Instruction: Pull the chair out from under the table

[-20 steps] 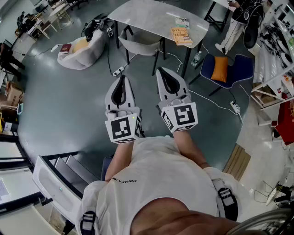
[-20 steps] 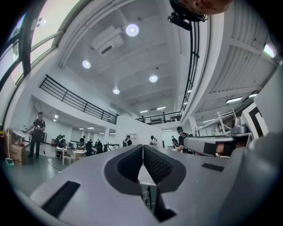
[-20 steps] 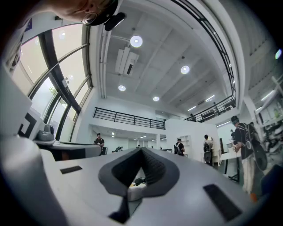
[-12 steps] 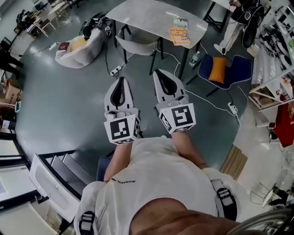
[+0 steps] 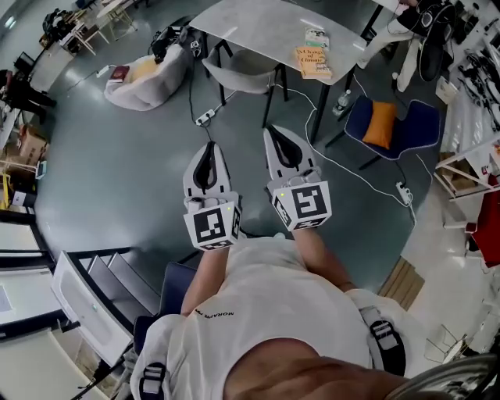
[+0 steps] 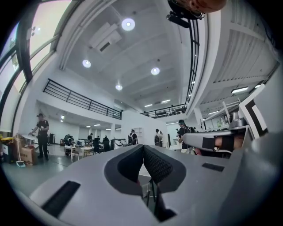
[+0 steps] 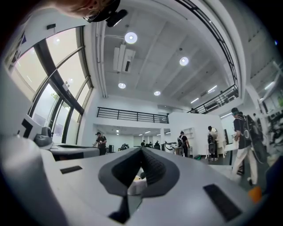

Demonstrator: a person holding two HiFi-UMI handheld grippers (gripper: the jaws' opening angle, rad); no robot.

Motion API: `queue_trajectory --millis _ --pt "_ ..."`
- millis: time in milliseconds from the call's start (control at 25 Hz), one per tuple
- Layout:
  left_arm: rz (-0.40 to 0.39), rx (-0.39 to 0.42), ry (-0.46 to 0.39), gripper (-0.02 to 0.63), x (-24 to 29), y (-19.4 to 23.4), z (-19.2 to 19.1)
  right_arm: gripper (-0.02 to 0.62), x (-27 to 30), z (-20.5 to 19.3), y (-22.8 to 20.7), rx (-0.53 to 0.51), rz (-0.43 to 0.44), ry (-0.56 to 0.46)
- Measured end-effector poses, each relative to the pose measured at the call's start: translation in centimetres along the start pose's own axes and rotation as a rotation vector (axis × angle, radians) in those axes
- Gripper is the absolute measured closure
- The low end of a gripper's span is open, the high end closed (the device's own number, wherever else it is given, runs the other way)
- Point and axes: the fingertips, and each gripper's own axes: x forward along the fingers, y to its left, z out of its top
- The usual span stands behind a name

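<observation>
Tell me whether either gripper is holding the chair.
No, the left gripper and the right gripper are shut on nothing, short of the chair tucked under the table.

The grey, dark-legged chair (image 5: pixel 248 69) stands upright at twelve o'clock; it is tucked partly under the table (image 5: pixel 250 23). The tabletop is pale grey.

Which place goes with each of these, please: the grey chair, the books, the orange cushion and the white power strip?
Things:
1. grey chair
2. books
3. orange cushion
4. power strip

Places:
A. on the blue seat
B. on the floor
C. pushed under the table
D. on top of the table

Pairs: 1-C, 2-D, 3-A, 4-B.
</observation>
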Motion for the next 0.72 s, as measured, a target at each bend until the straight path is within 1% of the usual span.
queue_trajectory --millis 120,200,280,400,600,720 --pt "0.006 0.013 0.024 0.601 0.7 -0.6 -1.0 0.584 0.4 -1.1 -1.0 0.028 0.002 0.016" --pt "0.003 0.023 0.032 0.601 1.9 -0.8 -1.7 0.584 1.2 -1.5 -2.0 0.029 -0.007 0.012" --pt "0.006 0.016 0.047 0.601 3.2 -0.5 -2.6 0.584 2.4 -2.3 -2.7 0.029 -0.005 0.027" --pt "0.012 -0.001 0.053 0.601 5.0 1.0 -3.5 0.584 4.6 -3.0 -2.9 0.032 -0.003 0.039" --pt "-0.005 -0.023 0.008 0.601 10.6 4.5 -3.2 0.584 11.0 -2.7 -2.9 -0.016 0.001 0.023" --pt "-0.035 -0.021 -0.005 0.601 14.2 6.7 -3.2 0.584 15.0 -2.6 -3.0 -0.026 -0.016 0.013"
